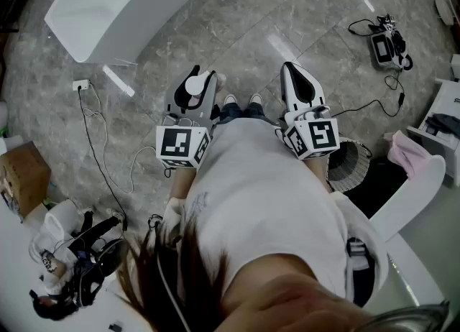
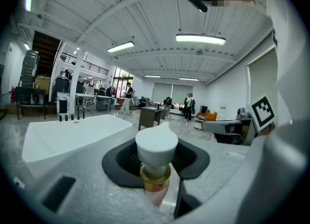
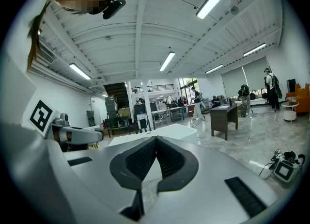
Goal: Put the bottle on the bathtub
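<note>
In the left gripper view, a bottle (image 2: 156, 156) with a white cap, a gold collar and a pinkish body stands upright between the dark pads. My left gripper (image 2: 156, 162) is shut on it. From the head view I see the bottle's white cap (image 1: 190, 88) in the left gripper (image 1: 194, 88), held level in front of the person's waist. The white bathtub (image 1: 122, 7) stands on the floor ahead and to the left; it also shows as a bathtub (image 2: 68, 136) beyond the left jaws. My right gripper (image 1: 300, 83) is beside it, tips together, shut on nothing (image 3: 155, 139).
The floor is grey marble. A power strip with a white cable (image 1: 80, 85) lies left of the feet, a cardboard box (image 1: 21, 176) farther left. A wicker basket (image 1: 350, 162) and a white fixture (image 1: 417, 187) stand at the right. A device with cables (image 1: 384, 47) lies far right. A desk (image 3: 224, 119) and people are far off.
</note>
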The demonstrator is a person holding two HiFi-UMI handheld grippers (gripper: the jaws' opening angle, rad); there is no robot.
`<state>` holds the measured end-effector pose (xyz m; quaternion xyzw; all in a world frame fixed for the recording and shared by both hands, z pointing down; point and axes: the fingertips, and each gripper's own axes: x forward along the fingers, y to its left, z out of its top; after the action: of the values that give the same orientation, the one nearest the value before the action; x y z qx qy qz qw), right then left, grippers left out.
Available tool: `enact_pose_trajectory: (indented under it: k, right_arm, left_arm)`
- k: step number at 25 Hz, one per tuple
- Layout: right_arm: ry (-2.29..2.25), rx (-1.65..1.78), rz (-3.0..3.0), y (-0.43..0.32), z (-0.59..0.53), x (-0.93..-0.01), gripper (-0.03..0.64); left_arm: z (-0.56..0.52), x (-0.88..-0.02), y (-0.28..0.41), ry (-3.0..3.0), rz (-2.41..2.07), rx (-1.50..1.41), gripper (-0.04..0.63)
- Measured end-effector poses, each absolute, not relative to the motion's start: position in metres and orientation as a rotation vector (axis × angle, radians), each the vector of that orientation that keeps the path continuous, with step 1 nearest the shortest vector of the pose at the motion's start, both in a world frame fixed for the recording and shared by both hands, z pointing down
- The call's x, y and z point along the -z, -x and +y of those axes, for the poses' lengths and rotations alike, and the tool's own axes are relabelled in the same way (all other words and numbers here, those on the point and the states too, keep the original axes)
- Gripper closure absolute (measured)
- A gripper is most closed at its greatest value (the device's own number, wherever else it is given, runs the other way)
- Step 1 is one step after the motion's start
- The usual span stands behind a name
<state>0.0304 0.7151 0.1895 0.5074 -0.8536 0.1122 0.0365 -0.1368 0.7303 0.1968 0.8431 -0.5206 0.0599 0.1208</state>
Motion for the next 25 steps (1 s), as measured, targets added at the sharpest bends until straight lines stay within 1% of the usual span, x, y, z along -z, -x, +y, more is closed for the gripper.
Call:
enact_pose_trajectory:
  k: [6,10,17,25]
  right_arm:
    - [-1.547,-0.327,-2.629,-0.024,0.724,-0.188,0.604]
    - [-1.551,-0.318,-2.634,-0.03,0.735,-0.187,0.604]
    - [-1.545,-0.316,-2.615,-0.006,0.71,-0.189,0.604]
    - [-1.556,-0.214,-2.615,0.011,0.707,-0.185,0.604]
  left_arm:
    - [0.736,-0.193,0.147,-2.472,-1.544,-0.175,0.448]
    - [0.746,-0.193,0.141,-2.481,-1.547,-0.176,0.448]
    - [0.72,-0.197,0.162,-2.48,-1.517,-0.166,0.448]
    - [0.713,-0.196,0.175,-2.508,-1.495,-0.166,0.448]
